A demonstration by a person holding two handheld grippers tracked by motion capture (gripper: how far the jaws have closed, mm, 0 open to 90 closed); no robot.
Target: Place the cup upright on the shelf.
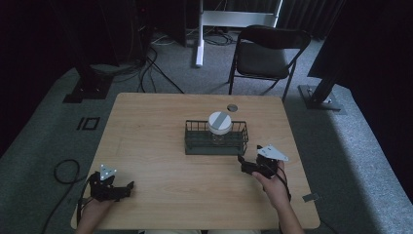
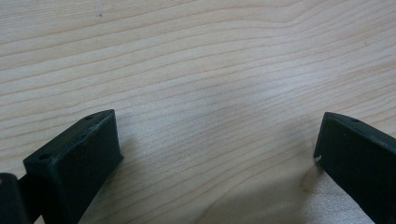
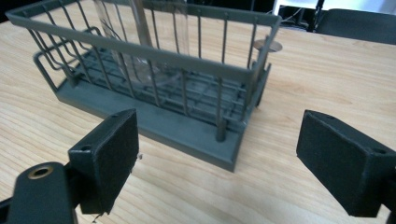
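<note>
1. Two handheld grippers are seen on the wooden table (image 1: 156, 122) from the high view, one at each near corner, with a wire rack between and beyond them.
2. At the left, the left gripper (image 1: 127, 187) is held low over the near-left part of the table; its jaws are spread wide apart with bare wood grain between them, as shown in the left gripper view (image 2: 217, 140), and nothing is held.
3. Toward the middle, the dark green wire rack (image 1: 195, 144) is stood on the table, and a clear glass jar (image 3: 140, 51) with a white lid (image 1: 220, 122) is stood upright inside it.
4. At the right, the right gripper (image 1: 242, 160) is held just beside the rack's near-right corner, apart from it; its jaws are spread wide and empty, and the rack's corner post (image 3: 220, 119) is seen between them in the right gripper view.
5. Beyond the rack, a small round metal disc (image 1: 232, 107) is laid flat near the table's far edge.
</note>
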